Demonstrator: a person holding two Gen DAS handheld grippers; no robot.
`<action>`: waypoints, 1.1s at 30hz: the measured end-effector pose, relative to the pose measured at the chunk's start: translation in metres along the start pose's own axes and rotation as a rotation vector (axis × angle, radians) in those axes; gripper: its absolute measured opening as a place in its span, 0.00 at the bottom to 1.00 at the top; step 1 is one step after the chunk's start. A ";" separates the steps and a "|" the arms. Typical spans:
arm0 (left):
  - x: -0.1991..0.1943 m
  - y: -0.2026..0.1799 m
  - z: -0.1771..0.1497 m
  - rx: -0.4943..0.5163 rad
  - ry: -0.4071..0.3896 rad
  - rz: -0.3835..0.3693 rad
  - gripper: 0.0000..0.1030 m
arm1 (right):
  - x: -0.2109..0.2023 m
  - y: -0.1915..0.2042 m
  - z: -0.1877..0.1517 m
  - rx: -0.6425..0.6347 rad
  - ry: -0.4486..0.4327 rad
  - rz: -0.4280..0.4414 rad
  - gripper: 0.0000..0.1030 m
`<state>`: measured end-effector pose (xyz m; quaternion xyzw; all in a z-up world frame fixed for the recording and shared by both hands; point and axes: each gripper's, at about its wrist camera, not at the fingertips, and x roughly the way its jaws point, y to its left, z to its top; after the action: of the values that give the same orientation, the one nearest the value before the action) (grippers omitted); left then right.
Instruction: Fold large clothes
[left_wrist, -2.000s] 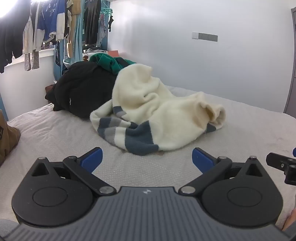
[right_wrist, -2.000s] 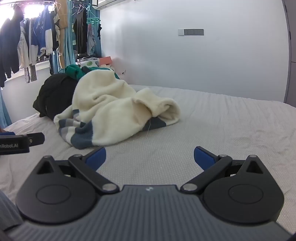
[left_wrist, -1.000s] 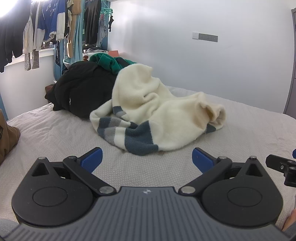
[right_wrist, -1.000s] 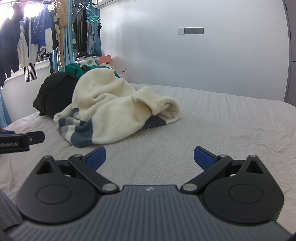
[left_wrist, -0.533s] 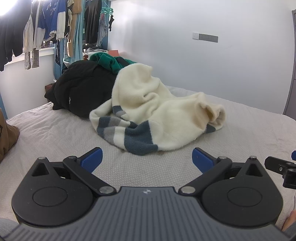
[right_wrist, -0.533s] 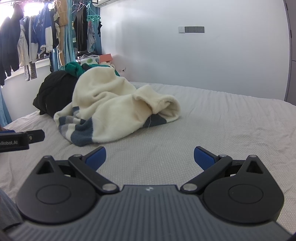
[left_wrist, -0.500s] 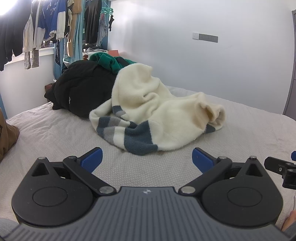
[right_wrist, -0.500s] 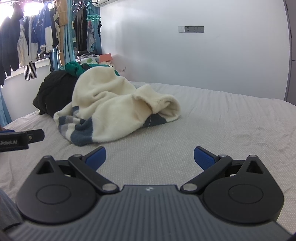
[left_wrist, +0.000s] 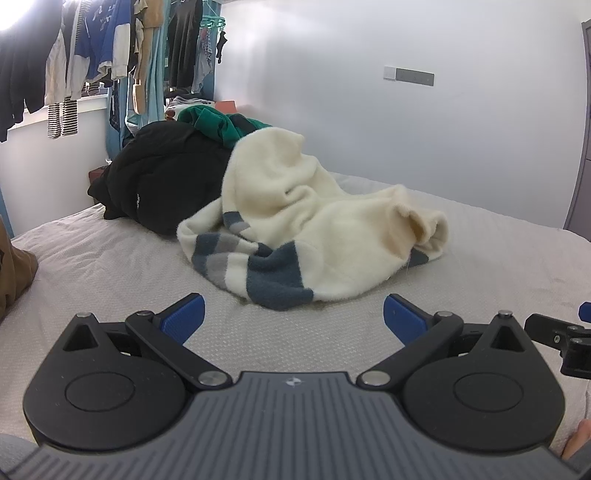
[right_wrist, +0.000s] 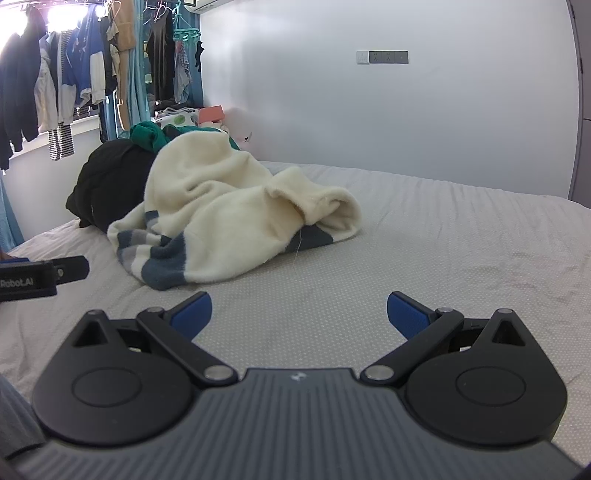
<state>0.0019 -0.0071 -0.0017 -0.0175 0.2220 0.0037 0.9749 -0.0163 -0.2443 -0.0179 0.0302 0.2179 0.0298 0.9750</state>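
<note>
A: Describing the garment first: a cream fleece sweater with navy and grey stripe bands lies crumpled in a heap on the bed, at the centre of the left wrist frame. Its striped hem faces the camera at lower centre; one rolled cuff sits at centre right.

B: Confirmed from the right wrist view. The same cream fleece sweater occupies centre left, with a loose thread hanging near the navy band. A black garment lies just behind it and a green garment rests on top of the pile.

A: Readable markings?

B: At the left edge of the right wrist frame, the left hand-held gripper shows the partial text "Robot.AI". A small white mark on the black garment is too small to read.

A: Gripper status, left unit: the left hand-held gripper has its blue-padded fingers spread wide. It grasps nothing and hangs above the bed, short of the sweater hem.

B: Right unit: the right hand-held gripper is likewise fully spread, with bare bedsheet between the pads. No contact with the sweater. Its tip also appears at the right edge of the left wrist frame.

A: Hanging clothes fill the upper left of the frame.
</note>
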 end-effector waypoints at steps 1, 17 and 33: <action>0.000 -0.001 0.000 -0.001 0.000 -0.003 1.00 | 0.000 0.000 0.000 0.000 0.000 0.000 1.00; 0.001 0.003 -0.002 -0.007 0.006 -0.009 1.00 | 0.000 0.000 -0.001 0.004 0.004 -0.001 1.00; 0.003 0.003 -0.002 -0.008 0.009 -0.012 1.00 | 0.003 0.000 0.000 0.003 0.006 0.001 1.00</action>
<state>0.0036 -0.0045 -0.0046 -0.0226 0.2265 -0.0014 0.9737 -0.0139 -0.2441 -0.0189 0.0319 0.2206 0.0301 0.9744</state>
